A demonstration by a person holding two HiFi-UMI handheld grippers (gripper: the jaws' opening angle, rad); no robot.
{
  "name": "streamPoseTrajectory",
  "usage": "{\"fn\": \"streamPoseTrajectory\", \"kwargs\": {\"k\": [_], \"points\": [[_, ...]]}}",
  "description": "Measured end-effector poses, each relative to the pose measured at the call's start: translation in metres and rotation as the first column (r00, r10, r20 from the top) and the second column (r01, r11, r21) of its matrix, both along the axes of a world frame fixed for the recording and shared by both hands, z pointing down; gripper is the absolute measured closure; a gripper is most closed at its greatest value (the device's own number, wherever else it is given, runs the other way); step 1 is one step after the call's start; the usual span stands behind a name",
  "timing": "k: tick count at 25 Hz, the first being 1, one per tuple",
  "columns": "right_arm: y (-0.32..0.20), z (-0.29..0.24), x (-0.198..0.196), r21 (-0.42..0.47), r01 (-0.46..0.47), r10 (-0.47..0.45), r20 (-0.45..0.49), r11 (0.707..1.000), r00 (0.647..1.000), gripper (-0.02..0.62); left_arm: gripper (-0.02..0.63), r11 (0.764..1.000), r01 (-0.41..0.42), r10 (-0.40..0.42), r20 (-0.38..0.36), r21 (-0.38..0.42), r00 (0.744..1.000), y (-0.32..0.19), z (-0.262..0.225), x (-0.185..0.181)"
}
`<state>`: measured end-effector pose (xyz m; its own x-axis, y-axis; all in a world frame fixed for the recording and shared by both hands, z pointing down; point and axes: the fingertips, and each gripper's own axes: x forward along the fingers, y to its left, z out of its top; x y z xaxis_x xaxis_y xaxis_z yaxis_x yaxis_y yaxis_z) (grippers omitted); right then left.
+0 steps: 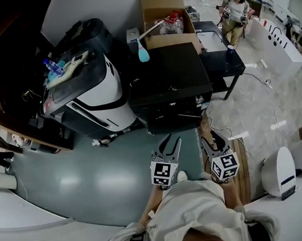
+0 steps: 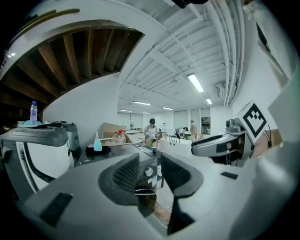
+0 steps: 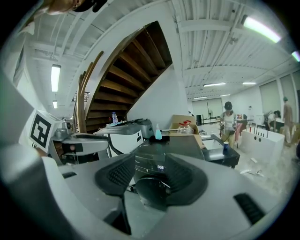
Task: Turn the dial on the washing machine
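Head view is filled at its centre by the black washing machine (image 1: 169, 86), which stands on the floor between a white appliance (image 1: 96, 103) towards the left of the frame and a low black table (image 1: 223, 57) towards the right. A cardboard box (image 1: 160, 12) and a pale blue bottle (image 1: 142, 53) are seen by its far edge. The dial (image 1: 199, 99) is picked out as a small bright knob at the right end of the machine's front panel, and it is also seen in the left gripper view through the gap between the jaws. Both grippers are held low in the frame, well apart from the machine. The left gripper (image 1: 170, 140) is held with its jaws apart and nothing between them. The right gripper (image 1: 211, 137) has its jaws drawn together and nothing is gripped; only the machine's lit display (image 3: 161, 167) is seen beyond them in the right gripper view. The task is judged not to have been begun, as the dial is untouched. An approach to the front panel, a closing of the jaws around the dial and the turn itself are all left to be done
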<state>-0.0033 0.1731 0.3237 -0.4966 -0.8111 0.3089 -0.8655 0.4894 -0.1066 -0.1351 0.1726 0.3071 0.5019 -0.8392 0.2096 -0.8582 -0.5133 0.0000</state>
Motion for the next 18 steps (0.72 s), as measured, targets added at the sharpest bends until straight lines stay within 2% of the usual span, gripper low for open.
{"fn": "streamPoseTrajectory", "kwargs": {"k": [8,18], "points": [[-0.026,0.008,-0.005,-0.019,-0.015,0.015,-0.014,1.0,1.0,0.397,0.471,1.0,-0.015,0.015,-0.005,-0.026,1.0,-0.029,0.013,-0.006],[-0.073,0.025,0.011,-0.049,-0.021,0.021,-0.008,0.999,1.0,0.399,0.469,0.999,-0.001,0.002,0.01,-0.053,1.0,-0.071,0.026,0.005]]}}
